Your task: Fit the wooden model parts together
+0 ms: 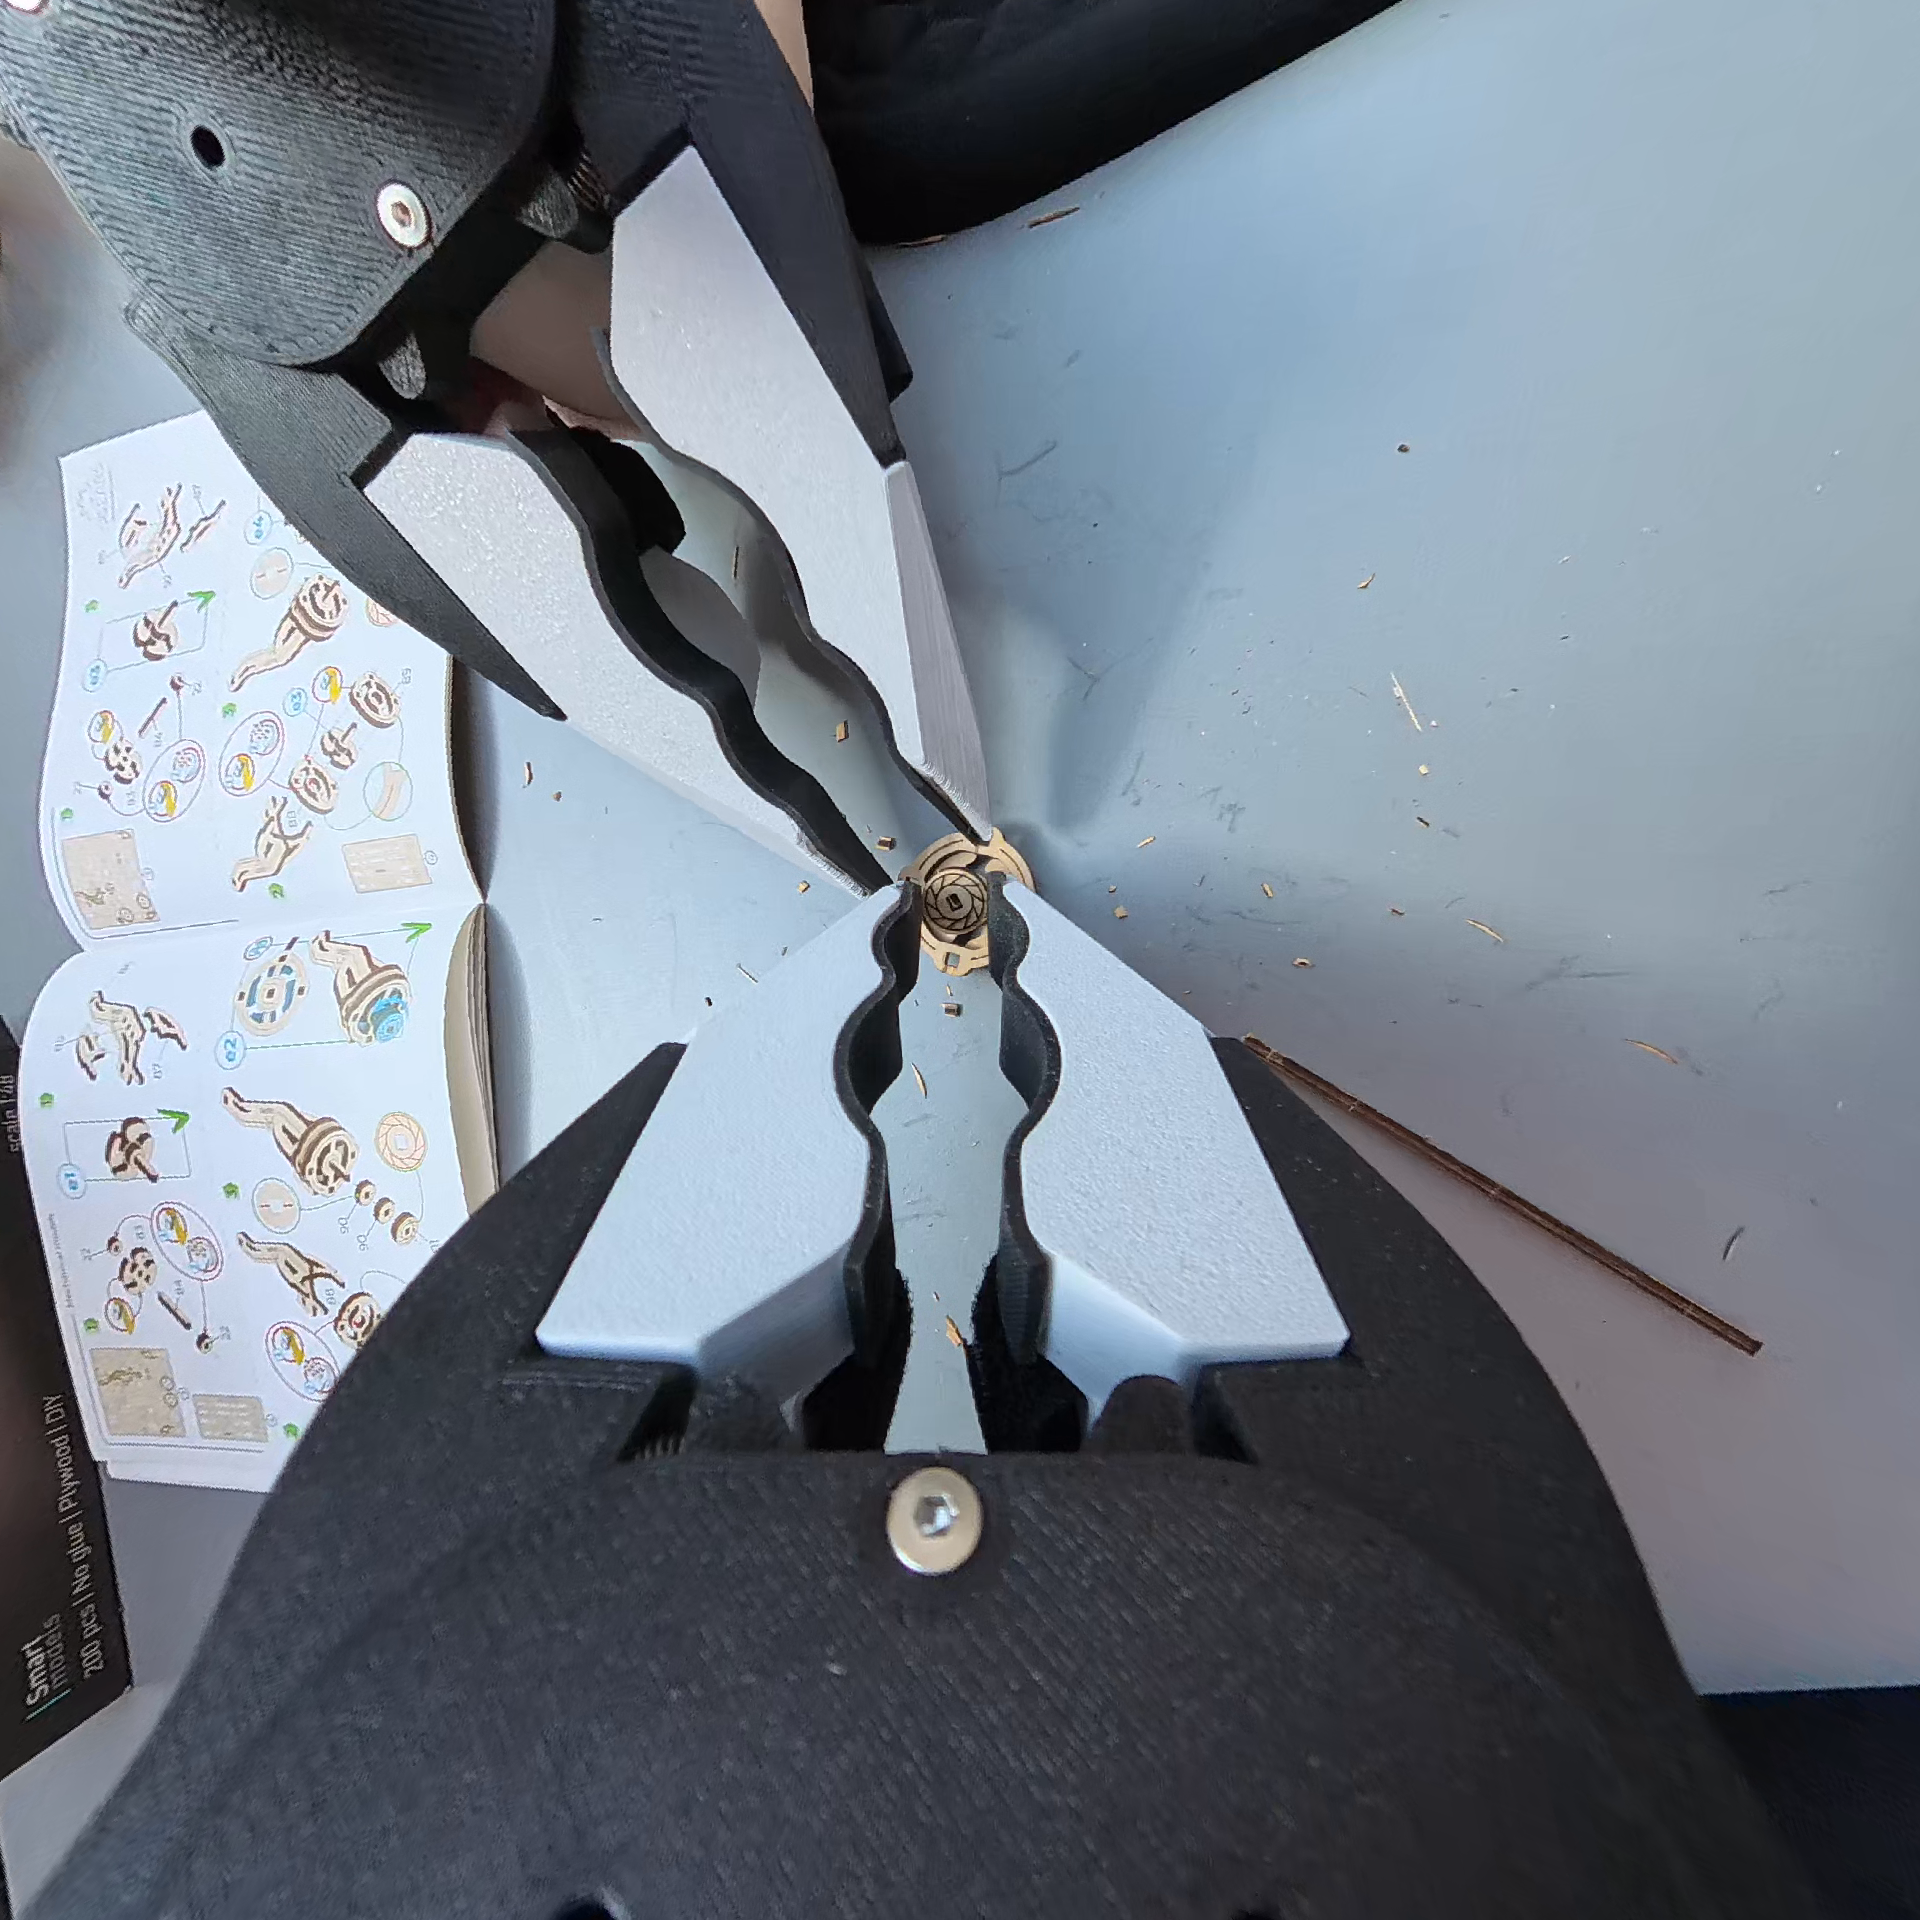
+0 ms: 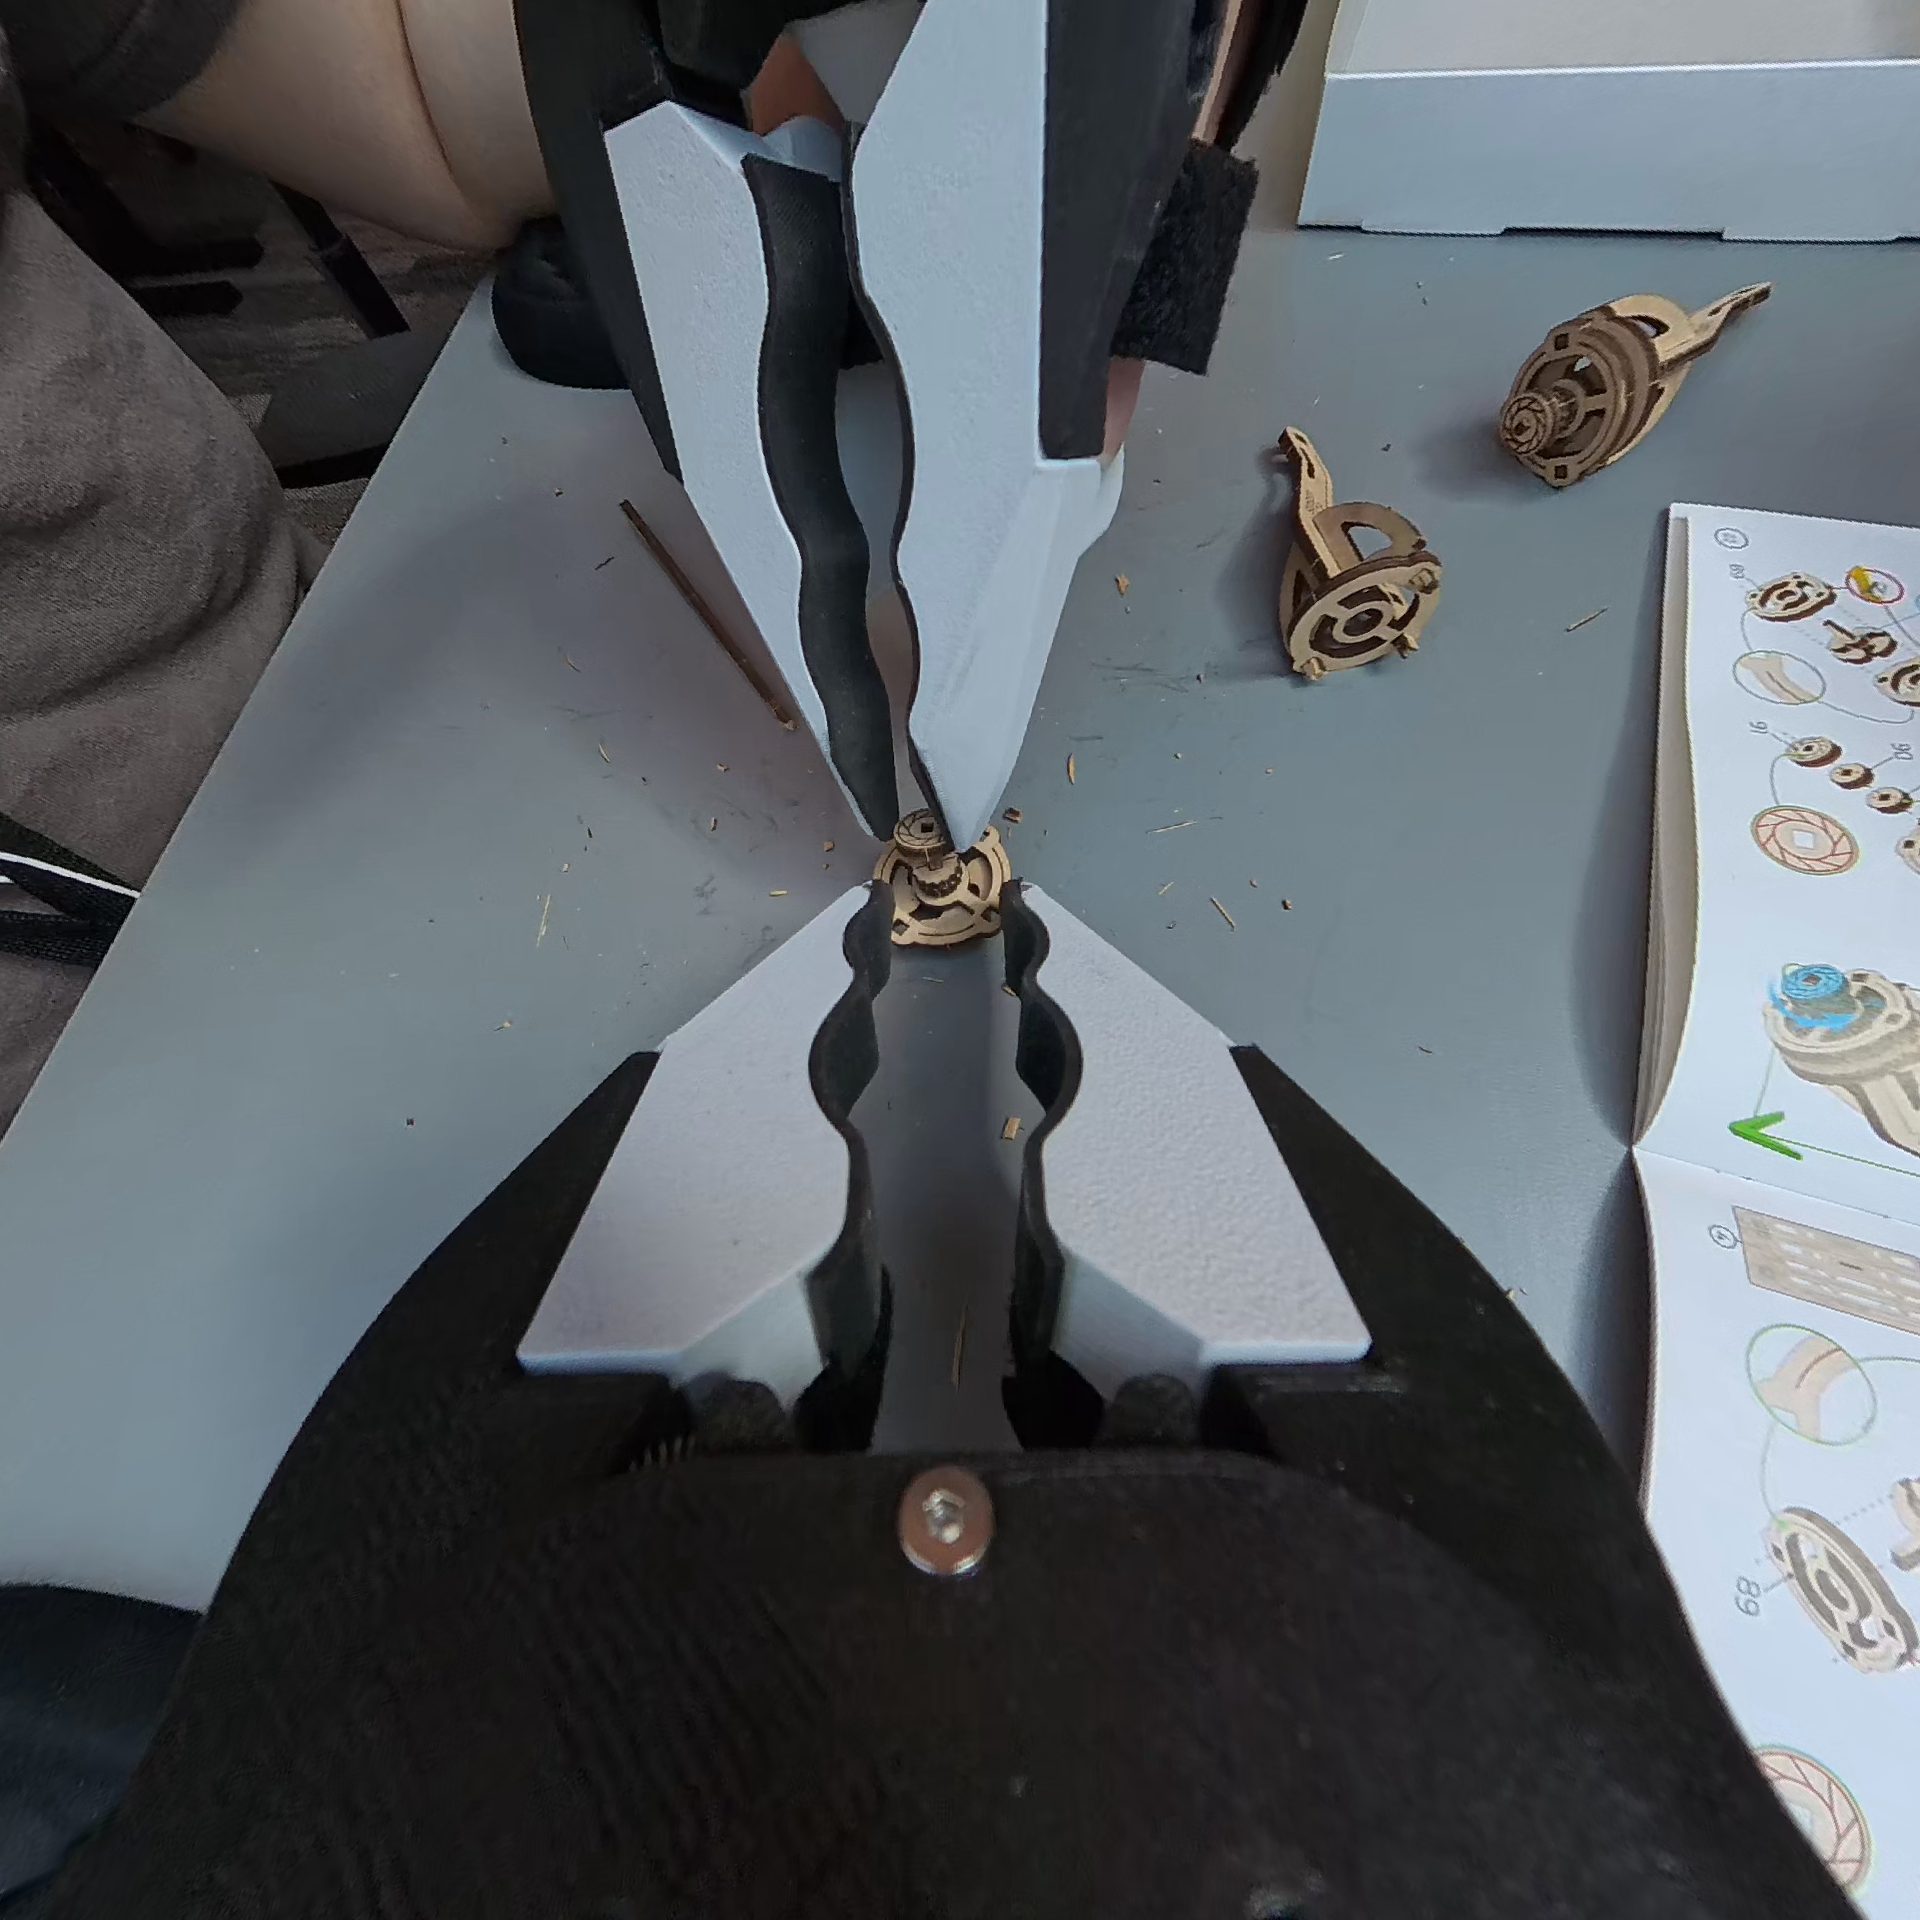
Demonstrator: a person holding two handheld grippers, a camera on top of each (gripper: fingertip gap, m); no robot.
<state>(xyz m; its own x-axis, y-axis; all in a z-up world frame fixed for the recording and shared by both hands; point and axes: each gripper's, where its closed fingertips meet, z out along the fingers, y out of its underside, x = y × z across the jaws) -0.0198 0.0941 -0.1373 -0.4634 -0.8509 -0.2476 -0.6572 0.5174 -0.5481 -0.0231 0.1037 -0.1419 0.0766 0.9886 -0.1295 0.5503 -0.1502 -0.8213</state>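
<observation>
Left gripper (image 1: 951, 914) clamping the small hub's (image 1: 954, 902) axle, right gripper (image 2: 940, 914) pinching the wheel disc (image 2: 940, 904) rim at frame centre, hub axis pointing toward the left camera.

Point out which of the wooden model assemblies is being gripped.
The small round wooden disc assembly, pinched between both grippers' tips. The two larger domed wooden assemblies lie untouched on the grey table.

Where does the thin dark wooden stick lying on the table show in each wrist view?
Left wrist view: thin dark wooden stick, right of centre, running diagonally toward the lower right on the table.
Right wrist view: the stick, upper left of centre, beside the left gripper.
Shared landmark: the round wooden part held between both grippers.
</observation>
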